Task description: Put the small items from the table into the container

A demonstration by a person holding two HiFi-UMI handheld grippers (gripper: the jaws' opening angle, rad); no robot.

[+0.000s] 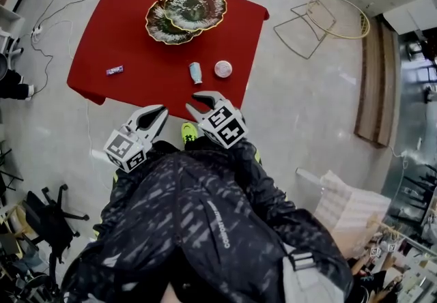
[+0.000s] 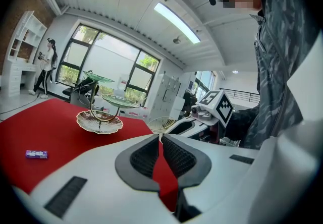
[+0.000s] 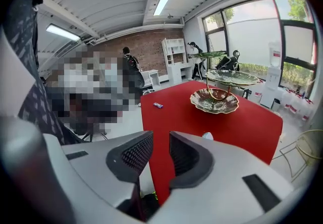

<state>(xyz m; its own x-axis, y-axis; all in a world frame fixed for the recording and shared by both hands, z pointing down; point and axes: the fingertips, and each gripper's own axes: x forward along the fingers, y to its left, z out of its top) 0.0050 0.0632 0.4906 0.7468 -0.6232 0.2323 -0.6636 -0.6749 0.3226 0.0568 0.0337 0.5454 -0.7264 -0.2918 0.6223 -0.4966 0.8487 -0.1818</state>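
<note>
two empty tongs (by the red table): left tongs together, right tongs apart.

The table is plain red. At its far edge, the stand has green scalloped dishes, mottled brown and cream at the centres, on a gold frame. A purple wrapper lies near the left edge. Towards the near edge are a pale teal tube and a pinkish-white disc. The left gripper and right gripper are white with black ribbed pads and black-and-white square markers. The jacket is black, streaked grey.
</note>
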